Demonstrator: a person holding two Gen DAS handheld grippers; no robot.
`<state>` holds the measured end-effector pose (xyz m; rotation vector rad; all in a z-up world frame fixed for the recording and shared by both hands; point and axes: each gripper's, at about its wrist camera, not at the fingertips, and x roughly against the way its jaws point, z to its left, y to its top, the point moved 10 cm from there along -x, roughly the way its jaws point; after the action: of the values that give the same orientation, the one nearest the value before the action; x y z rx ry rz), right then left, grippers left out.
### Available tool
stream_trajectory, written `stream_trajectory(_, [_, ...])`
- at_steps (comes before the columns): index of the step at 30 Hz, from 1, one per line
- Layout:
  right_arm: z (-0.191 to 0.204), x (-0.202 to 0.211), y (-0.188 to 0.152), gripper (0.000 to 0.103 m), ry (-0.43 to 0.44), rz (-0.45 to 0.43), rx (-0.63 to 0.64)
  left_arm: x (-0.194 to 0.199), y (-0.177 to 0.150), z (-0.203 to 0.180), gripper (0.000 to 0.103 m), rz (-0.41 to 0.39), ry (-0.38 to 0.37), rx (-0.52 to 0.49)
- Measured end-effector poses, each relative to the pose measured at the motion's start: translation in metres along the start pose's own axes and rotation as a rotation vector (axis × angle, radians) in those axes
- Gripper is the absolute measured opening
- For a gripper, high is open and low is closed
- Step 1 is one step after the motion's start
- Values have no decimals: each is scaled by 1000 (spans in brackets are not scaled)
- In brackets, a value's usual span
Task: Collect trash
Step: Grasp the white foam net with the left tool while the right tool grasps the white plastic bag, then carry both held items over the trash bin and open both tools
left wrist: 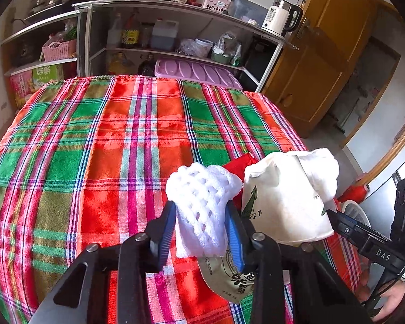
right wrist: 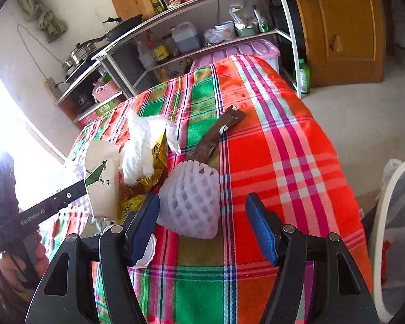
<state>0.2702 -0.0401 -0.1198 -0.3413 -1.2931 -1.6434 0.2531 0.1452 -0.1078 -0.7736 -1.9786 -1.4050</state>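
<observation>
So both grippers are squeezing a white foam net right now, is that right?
Not quite. Only the left gripper is shut on a foam net. In the right wrist view the right gripper is open, and the other foam net lies on the plaid tablecloth between its fingers, ungripped.

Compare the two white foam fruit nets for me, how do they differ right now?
The left gripper is shut on one foam net, squeezing it narrow; the other foam net keeps its rounded dome shape. The gripped net is pinched between the fingers, while the other rests free on the plaid tablecloth before the open right gripper. Both are white mesh foam.
</observation>
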Motion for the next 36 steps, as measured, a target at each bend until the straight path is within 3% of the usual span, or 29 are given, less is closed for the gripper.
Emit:
stream_trajectory(2, [2, -1, -2, 66, 12, 7, 1, 1, 0, -3, 26, -6, -1, -11])
stream_trajectory(4, [2, -1, -3, 45, 23, 8, -1, 3, 0, -5, 22, -12, -10, -15])
stream_trajectory(6, [2, -1, -4, 35, 22, 11, -3, 5, 0, -6, 21, -16, -12, -17])
stream_trajectory(10, [2, 4, -5, 26, 32, 3, -5, 10, -1, -7, 20, -22, -11, -23])
stream_trajectory(36, [-6, 89, -1, 23, -77, -194, 56, 73, 6, -26, 20, -143, 21, -79])
